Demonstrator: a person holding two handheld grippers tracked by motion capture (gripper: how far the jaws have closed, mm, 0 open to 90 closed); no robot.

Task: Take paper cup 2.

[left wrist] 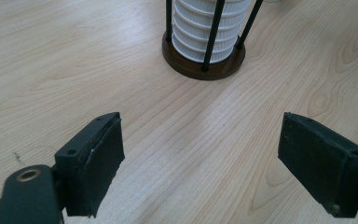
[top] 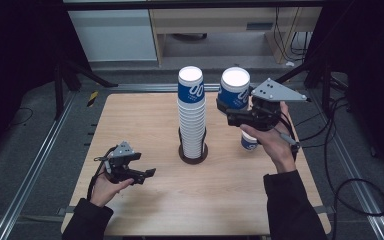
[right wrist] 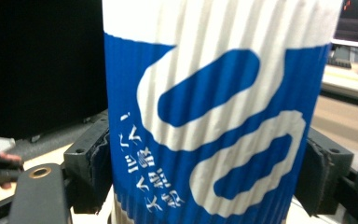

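One cup (top: 234,88) sits clamped in our right gripper (top: 231,111); we centre it over the stack (top: 192,115) at nine o'clock, keeping it upright. Left gripper (top: 139,171) gapes idle.

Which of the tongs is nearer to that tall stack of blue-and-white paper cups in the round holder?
Right. The right tongs hold a cup just beside the tall stack of blue-and-white paper cups; the left tongs rest open, farther off near the table's front.
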